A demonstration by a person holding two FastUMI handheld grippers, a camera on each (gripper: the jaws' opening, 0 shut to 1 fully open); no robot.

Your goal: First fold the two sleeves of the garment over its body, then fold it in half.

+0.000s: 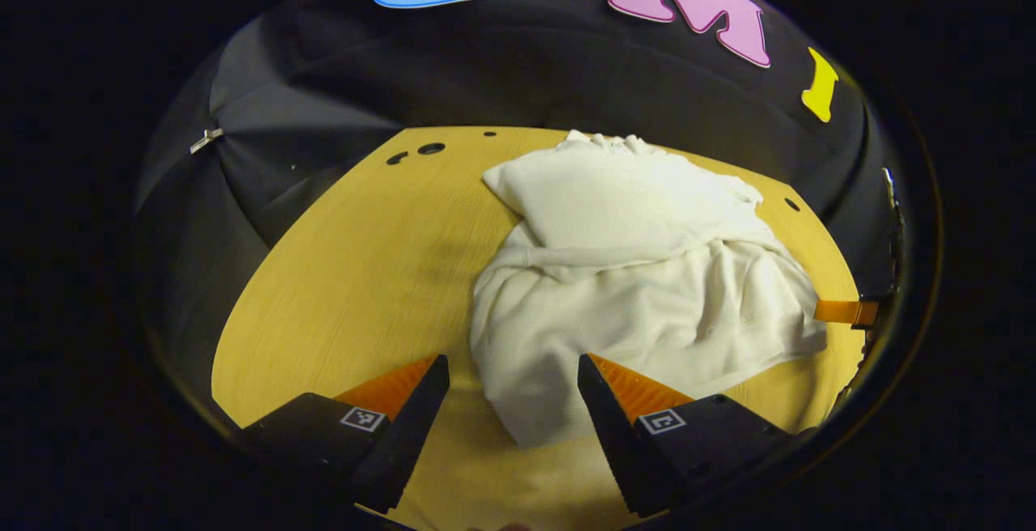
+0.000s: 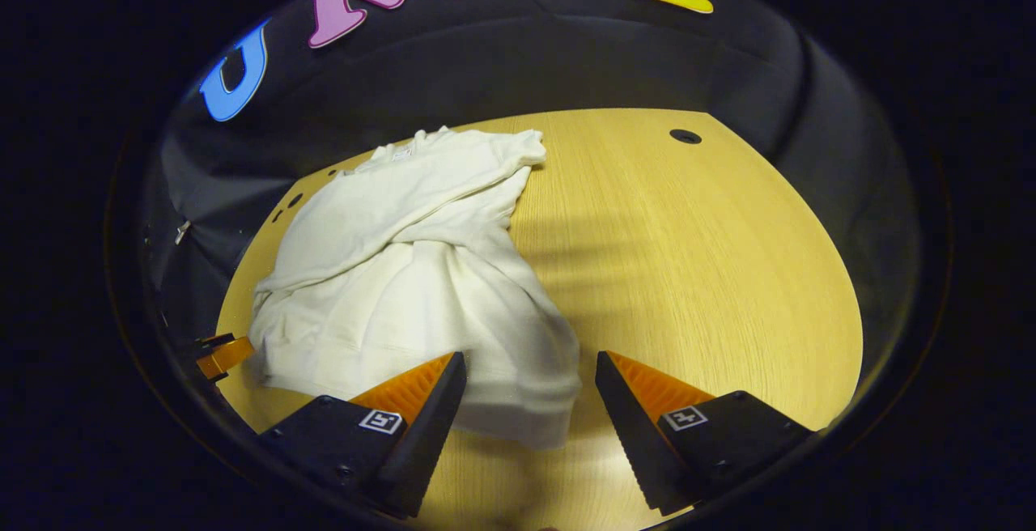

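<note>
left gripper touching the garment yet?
Cannot tell. In the left gripper view the open left gripper frames the garment hem, with no plain contact or gap visible.

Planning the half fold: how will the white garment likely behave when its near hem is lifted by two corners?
The white garment looks soft and creased, so it will probably sag between the corners. Its sleeves lie loosely over the body and may slide off. On the smooth wooden table it will likely drag rather than stay put.

Light wooden table (image 1: pixel 356 272) against the black cloth wall (image 1: pixel 486 70).
</note>
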